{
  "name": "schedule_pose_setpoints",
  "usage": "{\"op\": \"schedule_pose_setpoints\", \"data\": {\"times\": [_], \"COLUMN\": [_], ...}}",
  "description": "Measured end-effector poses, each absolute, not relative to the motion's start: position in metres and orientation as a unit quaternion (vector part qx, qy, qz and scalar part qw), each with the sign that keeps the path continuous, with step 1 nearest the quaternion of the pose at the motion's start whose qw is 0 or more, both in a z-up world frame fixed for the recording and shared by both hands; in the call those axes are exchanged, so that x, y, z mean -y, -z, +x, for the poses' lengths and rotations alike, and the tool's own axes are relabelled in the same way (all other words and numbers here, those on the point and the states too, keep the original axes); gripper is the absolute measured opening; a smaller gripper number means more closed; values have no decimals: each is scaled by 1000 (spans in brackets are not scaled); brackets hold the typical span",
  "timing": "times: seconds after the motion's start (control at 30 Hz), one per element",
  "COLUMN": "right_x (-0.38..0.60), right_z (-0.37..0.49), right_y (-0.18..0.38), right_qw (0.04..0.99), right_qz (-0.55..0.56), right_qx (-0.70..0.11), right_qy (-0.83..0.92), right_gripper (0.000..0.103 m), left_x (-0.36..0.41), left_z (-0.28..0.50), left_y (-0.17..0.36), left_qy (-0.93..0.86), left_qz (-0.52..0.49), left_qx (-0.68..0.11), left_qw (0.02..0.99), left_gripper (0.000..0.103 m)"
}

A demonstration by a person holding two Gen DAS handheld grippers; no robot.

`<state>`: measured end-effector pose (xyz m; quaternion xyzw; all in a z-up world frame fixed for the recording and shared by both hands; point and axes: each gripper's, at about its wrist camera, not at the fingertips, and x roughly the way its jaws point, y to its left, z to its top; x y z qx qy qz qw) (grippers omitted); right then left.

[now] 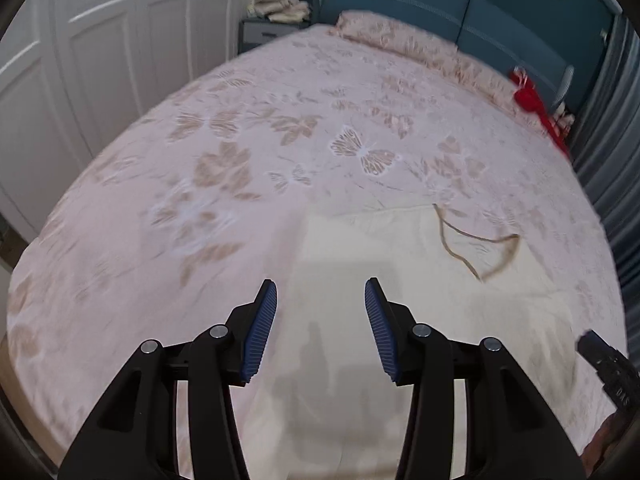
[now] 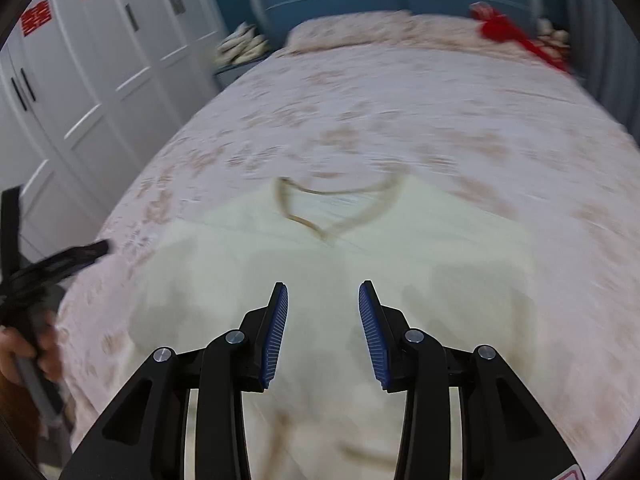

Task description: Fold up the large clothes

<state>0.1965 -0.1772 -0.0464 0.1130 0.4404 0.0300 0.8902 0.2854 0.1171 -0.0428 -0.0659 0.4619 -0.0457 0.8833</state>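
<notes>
A cream garment [image 1: 420,264] with a tan V-neck trim [image 1: 472,248] lies flat on the bed near its foot; the right wrist view shows the same garment [image 2: 320,280] and its neckline [image 2: 332,212]. My left gripper [image 1: 320,292] hangs above the garment's left part, open, with nothing between its blue pads. My right gripper [image 2: 323,294] hovers over the garment's middle, also open and empty. The other gripper's black body [image 1: 608,364] shows at the right edge of the left wrist view, and a hand holding the left gripper [image 2: 36,280] shows at the left edge of the right wrist view.
The bed cover [image 1: 240,152] is pink with butterflies and leaves. A pillow [image 1: 400,36] and a red item [image 1: 532,100] lie by the teal headboard [image 1: 440,4]. White wardrobe doors [image 1: 80,60] run along the left; a nightstand with folded cloth [image 1: 280,4] stands in the corner.
</notes>
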Motion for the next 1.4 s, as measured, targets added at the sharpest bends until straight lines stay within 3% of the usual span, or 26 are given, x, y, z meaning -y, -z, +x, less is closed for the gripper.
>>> {"op": "schedule_pose_setpoints", "data": {"times": [0.2,0.47,0.57,0.93,1.17,1.23,1.3,1.4], "right_x": [128,111,105,97,196,235,267,309], "right_z": [312,395,402,394,317,301,291,284], "right_y": [82,141,156,159,104,105,109,119], "right_qw": [877,836,833,855,882,875,868,856], "right_qz": [96,144,125,66,115,124,131,162], "right_qx": [-468,-526,-535,-513,-454,-459,-463,-472], "right_qy": [-47,-59,-64,-35,48,89,120,137], "right_gripper": [38,37,4,4,8,8,11,13], "left_x": [-86,-67,-68,-57,-34,-2,39,99], "left_z": [361,400,401,399,377,369,364,364], "left_y": [87,137,145,160,102,82,73,86], "left_qy": [36,23,19,-3,47,92,145,198], "left_qz": [-41,-7,-3,42,20,20,15,21], "left_qx": [-498,-521,-520,-495,-471,-458,-459,-490], "left_qw": [866,853,854,868,881,884,876,849], "left_gripper": [44,44,44,49,49,66,74,74]}}
